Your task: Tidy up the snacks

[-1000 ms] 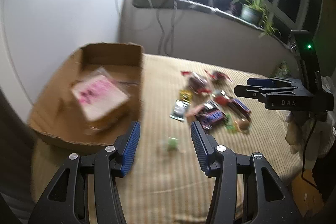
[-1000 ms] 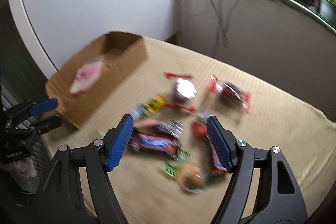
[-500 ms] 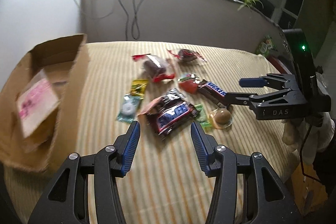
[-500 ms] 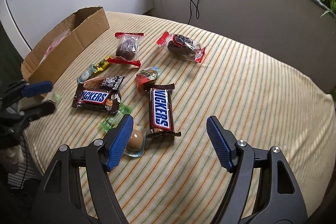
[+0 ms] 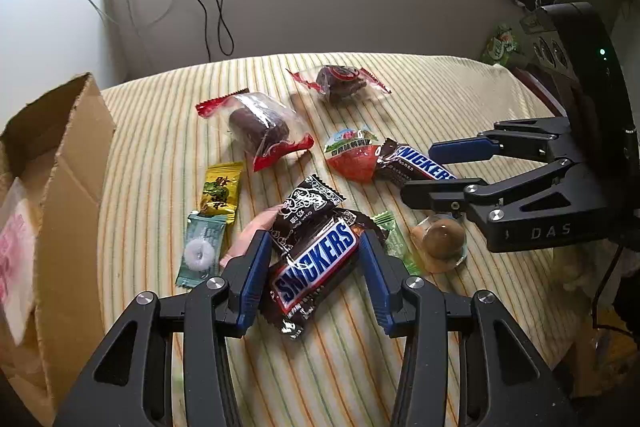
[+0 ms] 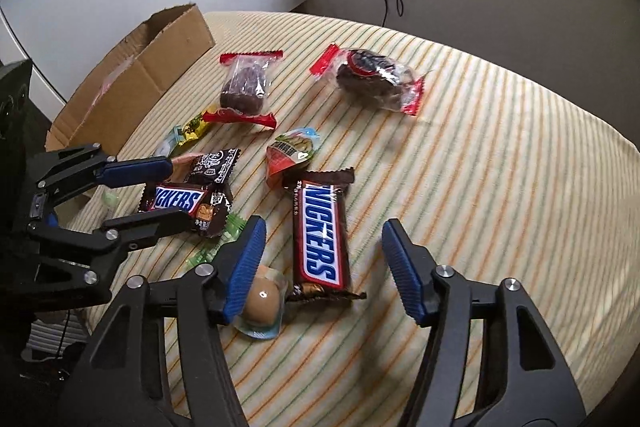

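Snacks lie scattered on a striped tablecloth (image 5: 160, 115). My left gripper (image 5: 316, 247) is open, its blue fingers on either side of a short Snickers bar (image 5: 316, 263), which also shows in the right wrist view (image 6: 180, 201). My right gripper (image 6: 320, 247) is open around a long Snickers bar (image 6: 322, 237), which is partly hidden in the left wrist view (image 5: 416, 165). A round brown jelly cup (image 6: 262, 301) lies by its left finger. A cardboard box (image 5: 68, 211) stands at the left with a pink-and-white packet (image 5: 16, 251) inside.
Two chocolate cakes in clear red-ended wrappers (image 5: 260, 131) (image 5: 340, 81), a red triangular pack (image 5: 354, 157), a yellow candy (image 5: 220, 189), a mint-green candy (image 5: 200, 251) and a dark packet (image 5: 308, 207) lie around. Wall, cables and plants stand behind.
Both grippers have moved forward and down toward the snacks. The left now brackets the short Snickers bar; the right brackets the long one. The box has slid to the left of view.
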The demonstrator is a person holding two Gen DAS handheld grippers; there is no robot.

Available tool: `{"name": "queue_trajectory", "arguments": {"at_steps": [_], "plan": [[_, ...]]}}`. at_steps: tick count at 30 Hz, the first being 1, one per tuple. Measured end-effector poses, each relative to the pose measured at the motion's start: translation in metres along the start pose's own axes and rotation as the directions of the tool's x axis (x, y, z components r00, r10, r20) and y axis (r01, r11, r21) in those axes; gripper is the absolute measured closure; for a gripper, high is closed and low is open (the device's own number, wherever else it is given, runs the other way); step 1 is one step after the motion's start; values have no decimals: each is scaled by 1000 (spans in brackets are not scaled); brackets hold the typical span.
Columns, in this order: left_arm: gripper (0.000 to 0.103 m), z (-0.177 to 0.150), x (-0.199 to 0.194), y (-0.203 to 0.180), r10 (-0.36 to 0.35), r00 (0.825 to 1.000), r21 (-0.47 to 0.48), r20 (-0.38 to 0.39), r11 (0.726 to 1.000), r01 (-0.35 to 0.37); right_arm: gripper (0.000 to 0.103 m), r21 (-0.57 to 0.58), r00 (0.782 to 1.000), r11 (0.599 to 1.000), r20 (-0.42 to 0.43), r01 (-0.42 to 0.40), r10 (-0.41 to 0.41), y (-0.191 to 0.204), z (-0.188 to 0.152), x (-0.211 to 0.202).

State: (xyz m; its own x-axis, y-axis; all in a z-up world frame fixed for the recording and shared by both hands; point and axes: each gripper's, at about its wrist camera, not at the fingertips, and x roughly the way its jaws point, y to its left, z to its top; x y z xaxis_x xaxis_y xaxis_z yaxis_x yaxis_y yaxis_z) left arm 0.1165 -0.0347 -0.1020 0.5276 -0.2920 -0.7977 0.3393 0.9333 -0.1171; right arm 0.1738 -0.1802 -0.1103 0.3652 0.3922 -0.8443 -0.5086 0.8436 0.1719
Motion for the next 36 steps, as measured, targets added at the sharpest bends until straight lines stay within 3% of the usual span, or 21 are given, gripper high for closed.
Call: {"name": "queue_trajectory", "arguments": {"at_steps": [5,15,24,36], "plan": [[59,-3,2,-3,4,1000,33,-23,999,-3,44,-16,1000,1000,-9,17,-17,5,5,7],[74,-6,6,-9,21,999,59,-27,998,-20,73,-32,997,997,-26,67,-67,5,8,9],[76,-6,-1,-8,-17,1000,25,-9,1000,17,73,-21,997,997,-18,79,-79,5,5,4],[76,-2,-39,-5,-44,995,-17,92,999,46,73,-9,995,997,52,82,-81,10,4,-30]]}}
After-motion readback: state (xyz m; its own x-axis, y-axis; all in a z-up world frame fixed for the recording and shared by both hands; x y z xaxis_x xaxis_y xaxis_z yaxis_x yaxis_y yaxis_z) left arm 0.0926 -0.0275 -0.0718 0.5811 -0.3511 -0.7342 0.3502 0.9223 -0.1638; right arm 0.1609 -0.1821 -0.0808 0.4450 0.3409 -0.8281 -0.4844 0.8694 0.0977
